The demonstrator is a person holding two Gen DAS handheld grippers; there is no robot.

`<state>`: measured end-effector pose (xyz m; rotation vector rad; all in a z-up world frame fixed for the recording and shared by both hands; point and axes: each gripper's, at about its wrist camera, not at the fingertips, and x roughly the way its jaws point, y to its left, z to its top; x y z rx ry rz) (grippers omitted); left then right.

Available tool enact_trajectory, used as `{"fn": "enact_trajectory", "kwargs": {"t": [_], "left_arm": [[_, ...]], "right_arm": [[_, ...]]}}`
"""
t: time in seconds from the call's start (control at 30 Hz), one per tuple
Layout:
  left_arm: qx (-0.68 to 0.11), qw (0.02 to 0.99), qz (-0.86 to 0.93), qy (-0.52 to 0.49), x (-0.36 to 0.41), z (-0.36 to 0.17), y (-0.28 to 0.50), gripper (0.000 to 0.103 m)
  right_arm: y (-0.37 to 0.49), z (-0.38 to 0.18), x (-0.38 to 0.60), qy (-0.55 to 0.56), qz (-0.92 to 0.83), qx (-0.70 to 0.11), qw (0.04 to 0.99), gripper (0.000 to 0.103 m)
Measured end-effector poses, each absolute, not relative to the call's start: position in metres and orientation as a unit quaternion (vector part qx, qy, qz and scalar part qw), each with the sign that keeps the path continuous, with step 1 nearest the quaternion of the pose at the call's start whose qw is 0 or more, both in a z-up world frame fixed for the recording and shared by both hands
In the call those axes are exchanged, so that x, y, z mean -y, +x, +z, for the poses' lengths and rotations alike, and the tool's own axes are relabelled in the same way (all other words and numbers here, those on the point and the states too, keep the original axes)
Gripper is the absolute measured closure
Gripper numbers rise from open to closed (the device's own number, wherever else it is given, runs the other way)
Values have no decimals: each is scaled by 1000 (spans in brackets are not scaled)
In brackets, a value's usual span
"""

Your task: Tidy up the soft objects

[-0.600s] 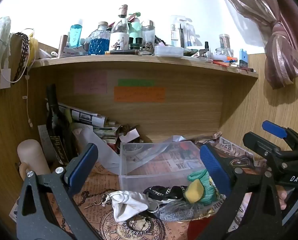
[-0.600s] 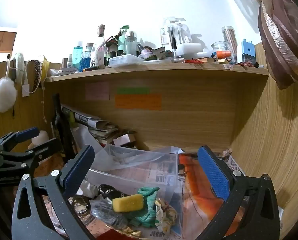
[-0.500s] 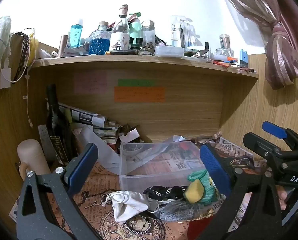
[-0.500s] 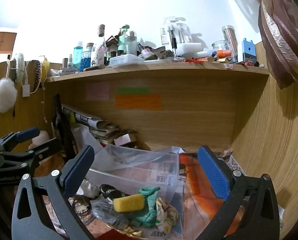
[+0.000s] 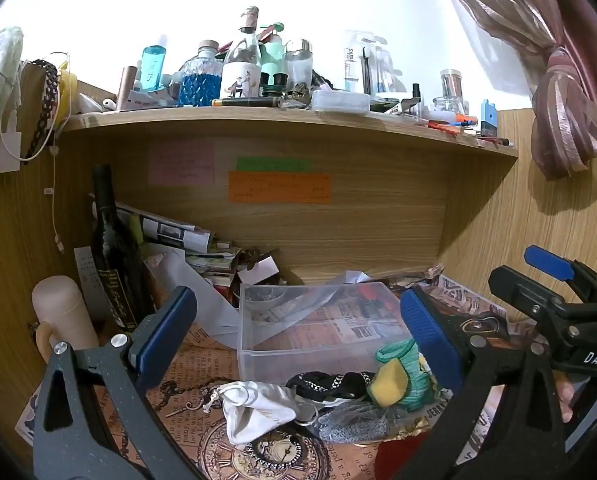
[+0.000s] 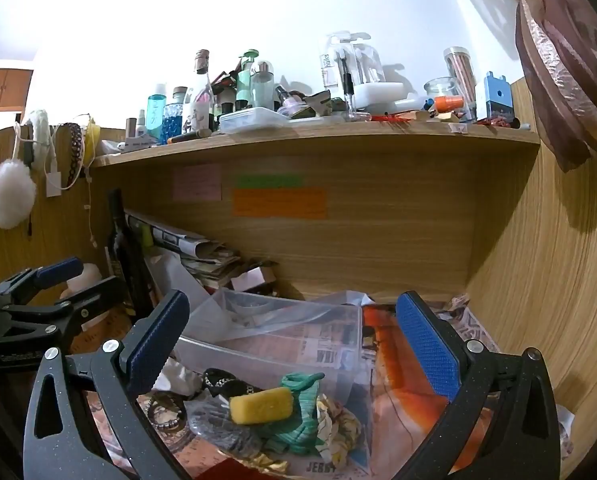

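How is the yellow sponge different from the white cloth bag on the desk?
The yellow sponge is a smooth, blocky chunk, while the white cloth bag is crumpled and floppy, with a drawstring at its neck. The sponge is perched on the green knitted thing, while the bag lies straight on the printed paper. The bag looks larger than the sponge. Both sit in front of the clear plastic bin, and no claw is touching either.

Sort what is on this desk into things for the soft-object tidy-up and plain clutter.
For the job: yellow sponge block, green knitted cord, white drawstring cloth pouch, clear plastic bin.

Clutter: dark glass wine bottle, rolled newspapers, orange sticky note.
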<state>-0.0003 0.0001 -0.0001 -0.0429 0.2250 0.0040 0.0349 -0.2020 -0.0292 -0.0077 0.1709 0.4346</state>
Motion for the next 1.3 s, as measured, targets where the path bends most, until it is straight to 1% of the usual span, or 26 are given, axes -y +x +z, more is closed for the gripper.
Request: {"fn": "enact_trajectory", "kwargs": {"t": [1.3], "left_arm": [[-114, 993, 1, -25, -1, 0, 0, 0]], "right_arm": [[33, -31, 199, 7, 222, -88, 971, 0]]}}
